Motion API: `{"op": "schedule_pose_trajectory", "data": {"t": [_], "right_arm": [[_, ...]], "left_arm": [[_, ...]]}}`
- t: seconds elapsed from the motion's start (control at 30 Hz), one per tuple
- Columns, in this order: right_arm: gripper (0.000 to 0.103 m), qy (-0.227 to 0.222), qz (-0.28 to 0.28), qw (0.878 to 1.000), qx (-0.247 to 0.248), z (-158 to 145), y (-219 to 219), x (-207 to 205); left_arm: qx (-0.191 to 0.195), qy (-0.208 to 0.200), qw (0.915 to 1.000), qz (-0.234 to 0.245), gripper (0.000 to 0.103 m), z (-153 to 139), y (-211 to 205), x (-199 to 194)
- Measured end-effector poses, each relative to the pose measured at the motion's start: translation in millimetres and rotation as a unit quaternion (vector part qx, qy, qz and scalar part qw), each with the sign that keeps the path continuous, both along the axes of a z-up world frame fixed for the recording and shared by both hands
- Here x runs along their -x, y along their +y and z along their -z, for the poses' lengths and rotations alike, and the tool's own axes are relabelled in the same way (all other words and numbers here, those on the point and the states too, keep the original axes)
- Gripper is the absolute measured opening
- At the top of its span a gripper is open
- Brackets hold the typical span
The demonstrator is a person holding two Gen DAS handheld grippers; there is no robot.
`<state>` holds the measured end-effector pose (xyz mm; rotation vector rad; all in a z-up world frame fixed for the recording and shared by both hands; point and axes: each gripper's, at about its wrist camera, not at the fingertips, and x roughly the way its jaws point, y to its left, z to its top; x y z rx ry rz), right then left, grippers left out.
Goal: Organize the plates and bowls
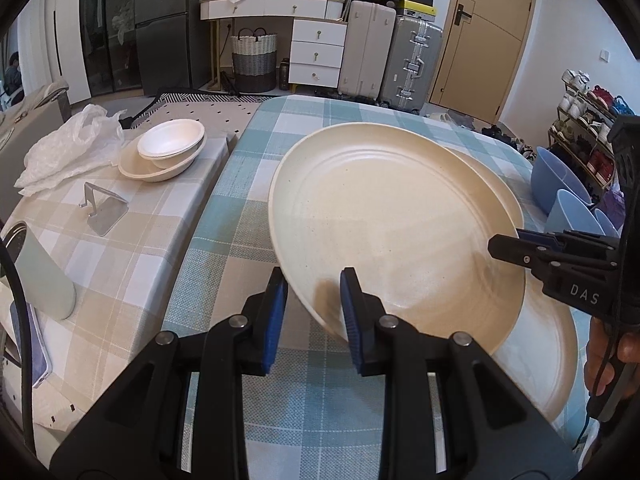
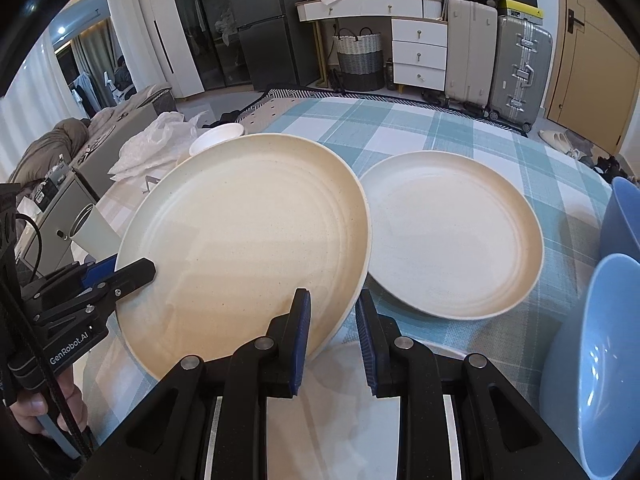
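Gripping a cream plate (image 1: 384, 220) at opposite rim edges.
Left gripper (image 1: 314, 312) and right gripper (image 2: 332, 328) were each clamped on its rim, holding it tilted above the checked tablecloth (image 1: 224, 208), beside another plate (image 2: 452, 232).

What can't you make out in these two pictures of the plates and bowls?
- Lower plate: in the left wrist view, mostly hidden by the lifted plate; the right wrist view shows only a sliver.
- Blue bowls: cut off by the right edge in both views, so their count is unclear.
- White bowl: right wrist view, mostly behind the lifted plate's rim.
- Cup: left wrist view, clipped by the dark lens edge.
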<state>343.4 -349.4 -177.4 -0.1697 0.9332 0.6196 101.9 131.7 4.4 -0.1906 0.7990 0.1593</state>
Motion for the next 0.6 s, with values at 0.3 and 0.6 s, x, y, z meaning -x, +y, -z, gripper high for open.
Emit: {"op": "schedule_pose_trajectory", "data": {"t": [0.3,0.6], "right_arm": [[0.024,-0.01,0.024,1.0,-0.01,-15,-28,18],[0.024,-0.019,0.045,0.999,-0.015,-27,-59,39]], "left_arm": [[-0.005,-0.012,0.9996,0.025,0.024,-17,-29,9],[-0.015,-0.02,0.9983,0.054,0.024,-30,-59,18]]}}
